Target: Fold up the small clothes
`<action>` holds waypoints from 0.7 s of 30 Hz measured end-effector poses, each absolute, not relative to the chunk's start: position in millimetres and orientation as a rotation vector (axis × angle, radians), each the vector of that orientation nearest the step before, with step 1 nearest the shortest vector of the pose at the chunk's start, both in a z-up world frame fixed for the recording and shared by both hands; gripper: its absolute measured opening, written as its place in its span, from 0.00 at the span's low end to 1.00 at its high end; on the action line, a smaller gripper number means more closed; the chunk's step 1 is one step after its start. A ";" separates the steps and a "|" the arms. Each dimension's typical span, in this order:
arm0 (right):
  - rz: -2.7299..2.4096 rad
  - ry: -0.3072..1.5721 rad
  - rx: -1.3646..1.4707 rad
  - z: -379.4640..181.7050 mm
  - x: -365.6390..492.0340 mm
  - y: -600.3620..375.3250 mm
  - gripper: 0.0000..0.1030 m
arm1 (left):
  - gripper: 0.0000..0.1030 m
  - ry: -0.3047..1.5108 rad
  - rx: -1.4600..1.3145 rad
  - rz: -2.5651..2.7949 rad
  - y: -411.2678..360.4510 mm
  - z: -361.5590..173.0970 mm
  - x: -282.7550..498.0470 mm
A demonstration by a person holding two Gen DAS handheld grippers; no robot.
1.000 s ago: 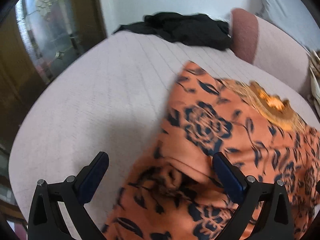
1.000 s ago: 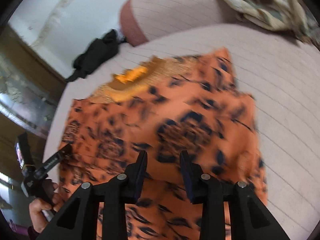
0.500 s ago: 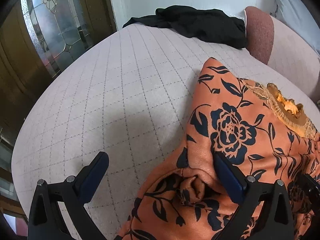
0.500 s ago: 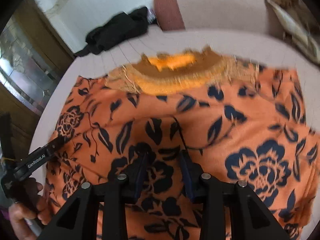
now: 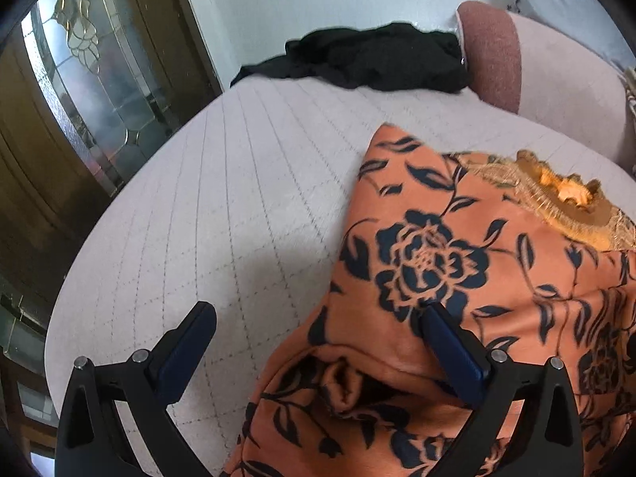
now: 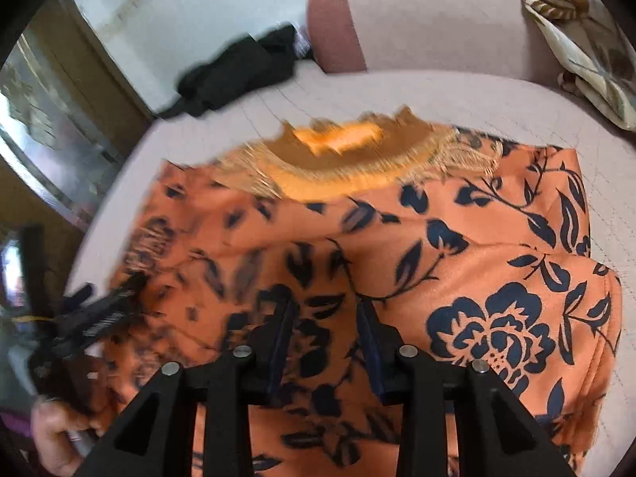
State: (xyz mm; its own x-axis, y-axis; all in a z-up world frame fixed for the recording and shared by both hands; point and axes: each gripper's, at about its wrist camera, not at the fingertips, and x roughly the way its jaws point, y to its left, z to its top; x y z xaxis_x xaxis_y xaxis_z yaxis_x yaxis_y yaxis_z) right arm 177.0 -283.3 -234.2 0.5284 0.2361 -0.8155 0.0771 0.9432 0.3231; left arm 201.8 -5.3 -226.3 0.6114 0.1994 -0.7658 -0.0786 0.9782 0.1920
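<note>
No brand, label or writing can be read anywhere here; the marking on the left gripper's side is too blurred in the right wrist view.

The orange floral garment [image 6: 397, 262] lies spread on the quilted sofa seat [image 5: 222, 206], its gold-trimmed neckline [image 6: 338, 159] toward the seat's back edge, near the backrest cushion [image 6: 437, 24]. In the left wrist view its left edge falls about midway across the seat, with bare quilting to the left.

The left gripper [image 5: 318, 353] points steeply down at that edge, jaws spread wide and released: one pad over bare seat, the other over the fabric, a bunched fold between them. A hand [image 6: 55, 437] grips its handle at the seat's front left.

The right gripper [image 6: 326, 338] also tilts steeply down over the garment's middle, jaws parted narrowly; whether they pinch cloth I cannot tell.

A black garment [image 5: 369, 59] lies at the back left corner, and a patterned cloth [image 6: 576, 39] drapes the backrest at right.
</note>
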 end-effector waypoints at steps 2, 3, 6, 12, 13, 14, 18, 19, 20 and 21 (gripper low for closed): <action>0.116 1.011 0.346 -226.3 170.0 -285.5 0.36 | 1.00 0.885 0.134 0.150 -8.4 -223.6 198.9; 0.124 1.013 0.349 -224.3 167.5 -286.1 0.36 | 1.00 0.881 0.131 0.143 -10.6 -222.2 197.8; 0.148 1.029 0.345 -222.3 159.3 -282.8 0.36 | 1.00 0.864 0.134 0.125 -17.5 -219.1 195.9; 0.115 1.113 0.302 -237.0 153.9 -287.9 0.36 | 1.00 0.838 0.135 0.053 -35.7 -216.1 189.8; 0.107 1.134 0.312 -242.4 154.3 -290.9 0.36 | 1.00 0.838 0.138 0.047 -38.7 -216.6 188.9; 0.110 1.140 0.328 -246.0 154.6 -293.0 0.36 | 1.00 0.837 0.141 0.044 -40.7 -217.4 188.8; 0.125 1.129 0.345 -245.1 153.0 -297.4 0.36 | 1.00 0.841 0.140 0.029 -46.1 -219.7 189.4; 0.121 1.122 0.344 -243.6 152.0 -298.3 0.36 | 1.00 0.842 0.142 0.027 -47.5 -220.2 189.3; 0.112 1.115 0.341 -242.0 151.2 -299.9 0.36 | 1.00 0.841 0.146 0.025 -48.8 -220.7 189.2; 0.103 1.106 0.341 -240.1 150.1 -302.7 0.36 | 1.00 0.839 0.150 0.021 -50.2 -221.2 189.1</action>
State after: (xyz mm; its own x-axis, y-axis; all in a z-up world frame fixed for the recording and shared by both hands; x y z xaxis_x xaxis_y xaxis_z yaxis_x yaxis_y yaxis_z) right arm 150.1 -302.7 -240.1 0.4490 0.2496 -0.8579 0.0871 0.9434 0.3201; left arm 189.1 -50.2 -221.2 0.6683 0.0778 -0.7398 0.0406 0.9892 0.1407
